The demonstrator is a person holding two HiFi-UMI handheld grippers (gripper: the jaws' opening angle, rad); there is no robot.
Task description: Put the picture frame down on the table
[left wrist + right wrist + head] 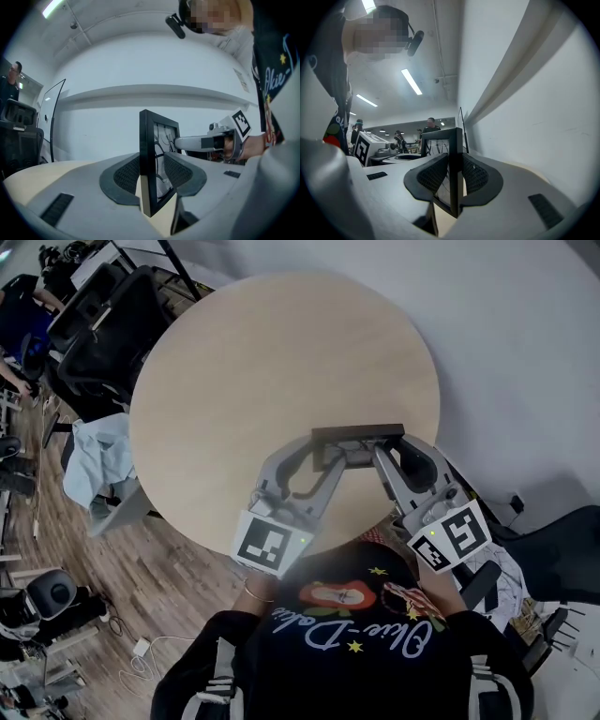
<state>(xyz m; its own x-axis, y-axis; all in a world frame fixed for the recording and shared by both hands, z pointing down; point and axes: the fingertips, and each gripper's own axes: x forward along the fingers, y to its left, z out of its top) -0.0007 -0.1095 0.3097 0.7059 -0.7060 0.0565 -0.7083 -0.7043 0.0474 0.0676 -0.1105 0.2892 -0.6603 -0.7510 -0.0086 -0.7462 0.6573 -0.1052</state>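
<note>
Picture frame (358, 433) is upright and pinched at both ends. The left gripper (323, 457) has its jaws closed tight on one side edge, and the right gripper (382, 454) is clamped on the opposite edge. So the frame spans the gap between the two tools' tips, over the near part of the round table (234, 371). Can't tell if its bottom edge touches the wood.

Bright, even indoor light from ceiling strip lights (411, 81). Shadows are soft. Both gripper views bend strongly and have dark corners.
</note>
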